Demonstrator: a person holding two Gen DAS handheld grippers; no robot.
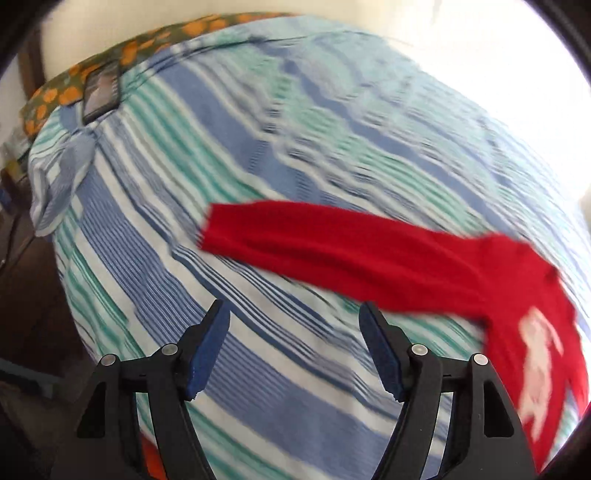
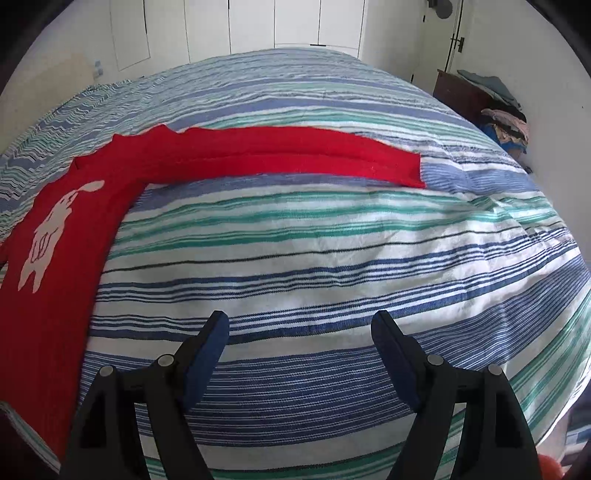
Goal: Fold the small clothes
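A small red sweater (image 2: 55,236) with a white animal print lies flat on the striped bed cover. One long sleeve (image 2: 295,151) stretches out to the right in the right wrist view. My right gripper (image 2: 299,325) is open and empty, above the bed cover to the right of the sweater's body. In the blurred left wrist view the sweater (image 1: 535,332) lies at the right, its sleeve (image 1: 314,240) reaching left. My left gripper (image 1: 293,314) is open and empty, just short of that sleeve.
The blue, green and white striped bed cover (image 2: 332,258) fills both views. A pile of clothes (image 2: 502,122) sits on a dark cabinet at the right. A dark tablet-like object (image 1: 101,94) lies by an orange-patterned pillow (image 1: 129,55). White wardrobe doors (image 2: 258,26) stand behind the bed.
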